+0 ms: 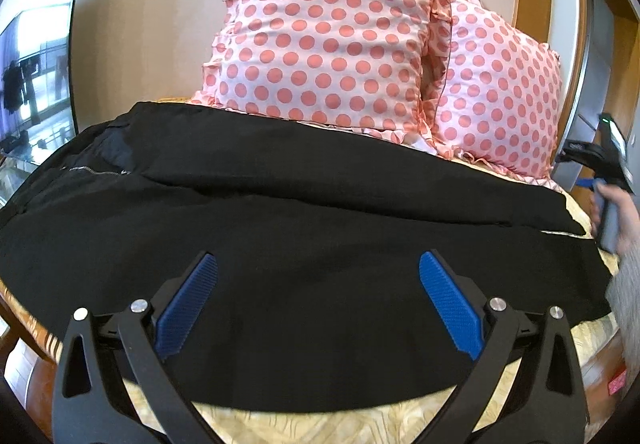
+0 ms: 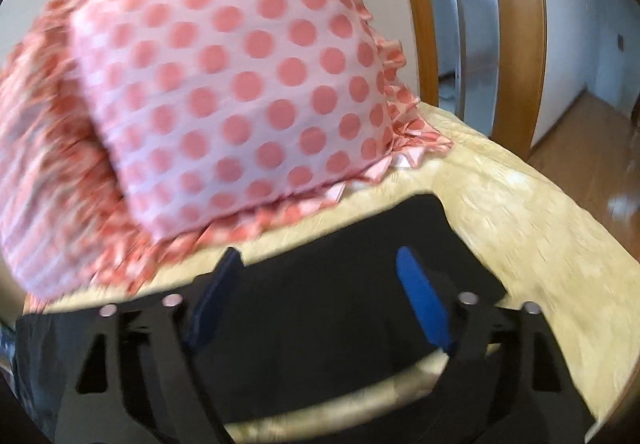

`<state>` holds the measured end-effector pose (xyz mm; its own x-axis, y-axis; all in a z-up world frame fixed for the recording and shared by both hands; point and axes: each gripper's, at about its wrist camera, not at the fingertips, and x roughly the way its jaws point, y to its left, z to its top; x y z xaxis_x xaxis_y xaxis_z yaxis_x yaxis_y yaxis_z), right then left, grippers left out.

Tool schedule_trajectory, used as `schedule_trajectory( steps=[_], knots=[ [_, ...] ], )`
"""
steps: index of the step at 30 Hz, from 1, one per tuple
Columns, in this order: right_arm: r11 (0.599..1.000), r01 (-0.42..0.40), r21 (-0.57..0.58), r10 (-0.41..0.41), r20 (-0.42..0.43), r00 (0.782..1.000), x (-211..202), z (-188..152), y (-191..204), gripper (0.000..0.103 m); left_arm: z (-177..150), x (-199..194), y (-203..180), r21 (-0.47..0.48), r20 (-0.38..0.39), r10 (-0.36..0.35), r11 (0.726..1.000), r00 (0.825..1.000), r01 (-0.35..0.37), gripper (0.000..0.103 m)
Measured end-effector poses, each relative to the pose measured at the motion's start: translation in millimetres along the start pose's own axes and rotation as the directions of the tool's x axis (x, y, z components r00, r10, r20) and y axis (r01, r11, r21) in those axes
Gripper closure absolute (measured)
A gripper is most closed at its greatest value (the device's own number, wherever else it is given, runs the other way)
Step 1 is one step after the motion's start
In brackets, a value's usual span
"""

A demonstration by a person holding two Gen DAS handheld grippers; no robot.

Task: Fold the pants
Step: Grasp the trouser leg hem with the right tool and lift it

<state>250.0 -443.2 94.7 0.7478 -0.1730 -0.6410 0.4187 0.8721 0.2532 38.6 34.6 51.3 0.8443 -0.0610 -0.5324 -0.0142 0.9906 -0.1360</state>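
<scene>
Black pants lie flat across the yellow bedspread, waist and zipper at the left, leg ends at the right. My left gripper is open and empty, hovering over the near edge of the pants. In the right wrist view, my right gripper is open over the leg ends of the pants; the view is blurred by motion. The right gripper also shows in the left wrist view, held by a hand at the far right.
Two pink polka-dot pillows lean against the wall behind the pants. A dark TV screen hangs at the left. The bedspread's edge drops off to a wooden floor at the right.
</scene>
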Motion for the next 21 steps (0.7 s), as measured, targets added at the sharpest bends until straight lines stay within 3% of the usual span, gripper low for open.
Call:
schedule_trajectory(
  steps=[4, 10, 14, 18, 21],
  knots=[
    [0.998, 0.061, 0.017, -0.06, -0.076, 0.995, 62.1, 23.3, -3.9, 0.046, 5.2, 13.5, -3.7, 0.029, -0.02, 0.003, 1.0, 1.0, -0.002, 0.002],
    [0.995, 0.054, 0.086, -0.032, -0.247, 0.968, 101.9, 8.5, -30.7, 0.051, 10.2, 24.5, -6.6, 0.051, -0.025, -0.015, 0.999, 1.0, 0.016, 0.002],
    [0.995, 0.062, 0.072, -0.042, -0.253, 0.966, 85.3, -9.7, -40.4, 0.054, 11.2, 32.3, -13.7, 0.049, -0.038, -0.06, 0.997, 0.997, 0.062, 0.002],
    [0.975, 0.071, 0.212, -0.013, -0.263, 0.965, 86.1, 0.0, -52.9, 0.048, 8.5, 41.7, -22.7, 0.069, -0.079, -0.08, 0.994, 0.994, 0.086, 0.002],
    [0.976, 0.119, 0.181, -0.083, -0.192, 0.978, 85.9, 15.1, -49.0, 0.048, 6.7, 39.7, -22.4, 0.085, -0.08, -0.064, 0.994, 0.995, 0.07, 0.002]
  ],
)
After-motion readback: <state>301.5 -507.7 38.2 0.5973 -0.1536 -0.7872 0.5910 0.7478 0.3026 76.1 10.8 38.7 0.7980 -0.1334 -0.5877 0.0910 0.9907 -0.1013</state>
